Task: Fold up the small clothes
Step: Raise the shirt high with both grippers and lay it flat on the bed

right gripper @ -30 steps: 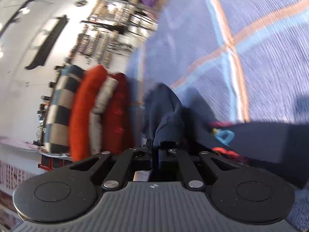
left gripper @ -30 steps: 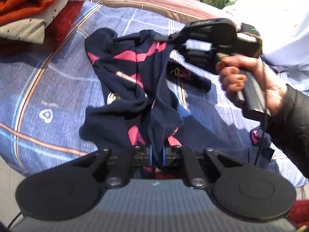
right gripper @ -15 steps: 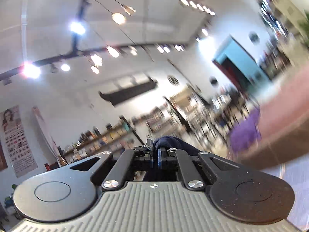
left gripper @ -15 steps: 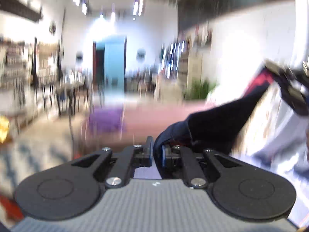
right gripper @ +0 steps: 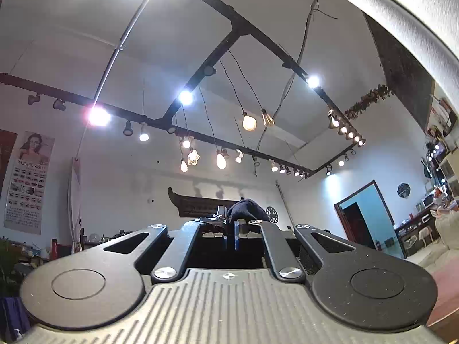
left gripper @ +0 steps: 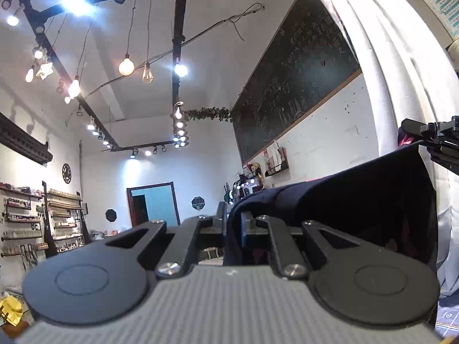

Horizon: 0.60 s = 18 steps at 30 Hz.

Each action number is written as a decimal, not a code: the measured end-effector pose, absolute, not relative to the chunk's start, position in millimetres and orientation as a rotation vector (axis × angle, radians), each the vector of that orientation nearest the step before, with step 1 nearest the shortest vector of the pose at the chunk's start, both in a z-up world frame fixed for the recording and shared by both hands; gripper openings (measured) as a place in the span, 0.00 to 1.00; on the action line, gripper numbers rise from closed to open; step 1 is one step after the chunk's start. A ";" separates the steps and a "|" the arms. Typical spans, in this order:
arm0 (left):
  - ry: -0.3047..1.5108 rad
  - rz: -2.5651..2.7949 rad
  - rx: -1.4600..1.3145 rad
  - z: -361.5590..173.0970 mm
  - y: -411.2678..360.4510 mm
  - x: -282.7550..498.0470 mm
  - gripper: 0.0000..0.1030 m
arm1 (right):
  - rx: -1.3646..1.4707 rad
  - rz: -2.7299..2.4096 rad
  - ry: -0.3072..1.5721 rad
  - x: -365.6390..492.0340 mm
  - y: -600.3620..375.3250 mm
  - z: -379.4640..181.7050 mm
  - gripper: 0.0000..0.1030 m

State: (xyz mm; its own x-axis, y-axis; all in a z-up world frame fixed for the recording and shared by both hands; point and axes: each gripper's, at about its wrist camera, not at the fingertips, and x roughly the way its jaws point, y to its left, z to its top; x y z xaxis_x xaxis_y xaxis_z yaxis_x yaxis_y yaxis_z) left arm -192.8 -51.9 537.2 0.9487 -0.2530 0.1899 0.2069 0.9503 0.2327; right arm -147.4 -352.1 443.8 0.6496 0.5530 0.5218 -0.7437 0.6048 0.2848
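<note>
A dark navy garment [left gripper: 358, 200] with pink patches hangs in the air, stretched between my two grippers. My left gripper [left gripper: 231, 223] is shut on one edge of it, and the cloth runs off to the right. At the right edge of the left wrist view, my right gripper [left gripper: 424, 134] holds the other end of the cloth. In the right wrist view only a small navy bunch of the garment [right gripper: 243, 207] shows, pinched in my right gripper [right gripper: 231, 229]. Both cameras point up at the room, so the bed is almost hidden.
A corner of the blue patterned bedspread [left gripper: 447, 318] shows at the bottom right. A white curtain [left gripper: 401, 71] hangs close on the right. Beyond are a chalkboard [left gripper: 292, 86], a blue door [left gripper: 156, 203], shelves [left gripper: 28, 223] and ceiling lamps [right gripper: 248, 121].
Both grippers have risen steeply from the bed and tilted upward, lifting the navy garment off the bedspread. The views have swung from the bed to the walls and ceiling.
</note>
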 end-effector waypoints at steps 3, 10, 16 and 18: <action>-0.217 -0.259 0.232 539.5 -69.3 -191.2 0.09 | 0.490 0.732 -0.413 -150.3 -357.2 449.7 0.08; -0.053 -0.234 0.279 489.4 -101.4 -92.8 0.11 | 0.510 0.565 -0.195 -86.1 -367.7 403.8 0.08; 0.351 -0.192 0.366 351.4 -141.6 71.1 0.11 | 0.502 0.355 0.111 39.4 -353.8 293.8 0.08; 0.475 -0.132 0.393 289.3 -148.1 131.0 0.11 | 0.439 0.292 0.208 84.9 -337.4 251.9 0.08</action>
